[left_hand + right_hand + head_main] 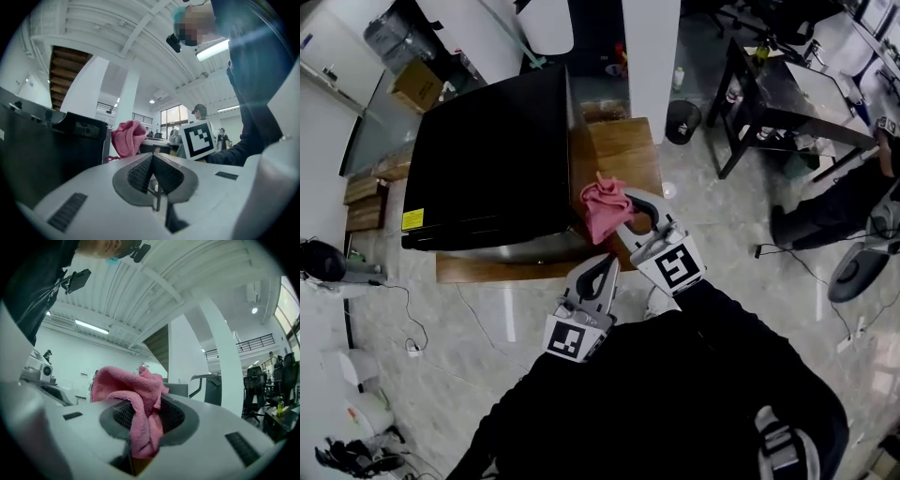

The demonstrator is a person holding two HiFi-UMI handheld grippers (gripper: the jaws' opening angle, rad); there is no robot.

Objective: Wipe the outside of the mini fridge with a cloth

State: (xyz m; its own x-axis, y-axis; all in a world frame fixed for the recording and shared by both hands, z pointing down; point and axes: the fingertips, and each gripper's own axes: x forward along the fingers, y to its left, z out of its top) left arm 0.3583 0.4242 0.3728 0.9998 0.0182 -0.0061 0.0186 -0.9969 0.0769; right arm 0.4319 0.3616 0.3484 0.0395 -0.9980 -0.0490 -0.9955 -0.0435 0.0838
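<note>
Fridge: the black mini fridge [487, 159] is sitting on a low wooden stand [623, 141], with its dark top facing up at the person leaning over it.
Cloth: the pink cloth [604, 208] is hanging bunched just beside the fridge's right side, near the front corner and over the bare wood. I cannot tell whether it is touching the fridge wall.
Right gripper: the right gripper [628, 216] is pinching the cloth. Its jaws are closed onto a fold, and the rest is spilling out above and below them.
Left gripper: the left gripper [602, 267] is hanging lower, in front of the stand. Its jaws are pressed together on nothing, and it is well short of the fridge.
How the cloth is behaving: it is looking soft, light and floppy like terry. It is drooping under its own weight, so I judge it will crumple rather than push flat.
Where to hold it: a deep bite through the thick wad seems best, leaving a loose pad ahead of the jaws to meet the panel.
How the fridge is likely to take it: its sides are looking smooth and hard, and it is probably heavy enough to stay put under light wiping.
Risk: a thin pinch may slip free when the cloth is dragged along the wall.
</note>
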